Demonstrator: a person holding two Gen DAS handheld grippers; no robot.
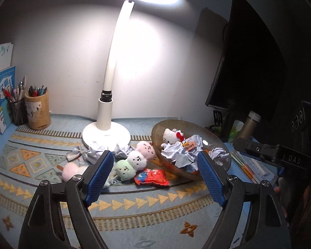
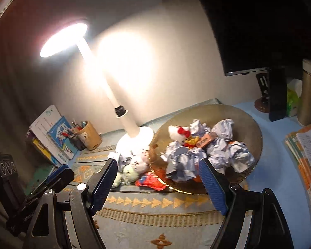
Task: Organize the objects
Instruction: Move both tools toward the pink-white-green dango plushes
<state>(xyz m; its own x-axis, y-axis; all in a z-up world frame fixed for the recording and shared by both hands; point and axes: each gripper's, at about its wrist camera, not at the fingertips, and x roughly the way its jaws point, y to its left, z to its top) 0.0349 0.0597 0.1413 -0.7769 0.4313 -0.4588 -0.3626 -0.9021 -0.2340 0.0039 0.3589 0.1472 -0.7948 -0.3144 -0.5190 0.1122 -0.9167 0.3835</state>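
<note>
Left gripper [image 1: 153, 171] and right gripper [image 2: 158, 183] hold their jaws spread, empty; beyond them a red packet [image 1: 151, 177], dango plush [image 1: 135, 158], and paper-filled bowl [image 2: 253, 124].

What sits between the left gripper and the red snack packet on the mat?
Nothing visible does. The left gripper, open and empty, faces the red snack packet across bare mat; the three-ball plush lies just beside it.
</note>
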